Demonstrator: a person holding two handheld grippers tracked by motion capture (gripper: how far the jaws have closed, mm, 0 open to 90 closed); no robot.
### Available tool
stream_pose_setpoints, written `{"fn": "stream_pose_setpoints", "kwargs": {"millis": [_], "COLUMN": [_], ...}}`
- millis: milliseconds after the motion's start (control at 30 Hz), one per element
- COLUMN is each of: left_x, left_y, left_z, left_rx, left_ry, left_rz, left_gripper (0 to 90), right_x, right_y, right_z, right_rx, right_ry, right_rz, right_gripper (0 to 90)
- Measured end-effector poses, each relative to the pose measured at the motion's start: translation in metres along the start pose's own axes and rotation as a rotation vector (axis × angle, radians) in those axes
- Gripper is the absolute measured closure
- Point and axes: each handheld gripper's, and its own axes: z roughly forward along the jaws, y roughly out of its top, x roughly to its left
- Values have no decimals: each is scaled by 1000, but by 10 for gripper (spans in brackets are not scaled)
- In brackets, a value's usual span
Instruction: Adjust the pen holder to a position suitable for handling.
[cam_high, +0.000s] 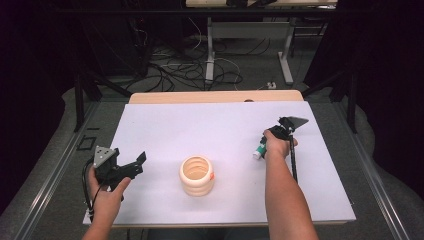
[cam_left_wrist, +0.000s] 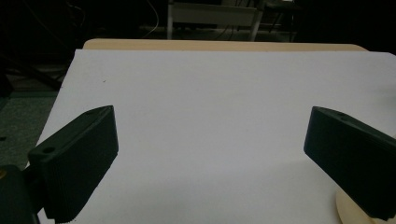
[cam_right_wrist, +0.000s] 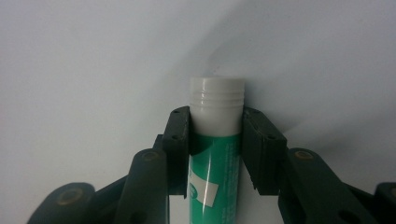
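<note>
White table (cam_high: 165, 125), right claw (cam_high: 261, 148) down, clamping tube (cam_high: 259, 149)

My left tongs (cam_high: 141, 161) sit low at the near left, held in my left hand (cam_high: 107, 192), jaws spread wide with nothing between them, pointing across toward the right. My right forearm stretches forward; my right tongs (cam_high: 261, 146) point down and left, jaws clamped tight on a tube (cam_right_wrist: 216, 140).

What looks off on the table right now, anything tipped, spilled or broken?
Nothing stands out. The right gripper is shut squarely on the green tube with the white cap; the ribbed cup stands upright, and nothing has spilled.
</note>
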Motion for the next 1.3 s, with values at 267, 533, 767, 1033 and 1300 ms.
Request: {"fn": "stream_pose_setpoints", "kwargs": {"millis": [267, 533, 767, 1033, 1300], "left_x": [0, 1, 1, 1, 2], "left_y": [0, 0, 0, 0, 0], "left_z": [0, 0, 0, 0, 0], "left_rx": [0, 1, 3, -2, -4], "left_ry": [0, 3, 2, 3, 2], "left_rz": [-1, -4, -9, -6, -12], "left_gripper": [30, 30, 31, 31, 30], "right_x": [0, 0, 0, 1, 2], "right_y": [0, -1, -1, -2, -3], "right_z": [-1, -1, -1, 1, 1], "right_rx": [8, 2, 4, -4, -10], "right_ry": [-3, -6, -10, -8, -23], "right_rz": [2, 8, 9, 5, -11], "right_gripper": [648, 650, 649, 645, 646]}}
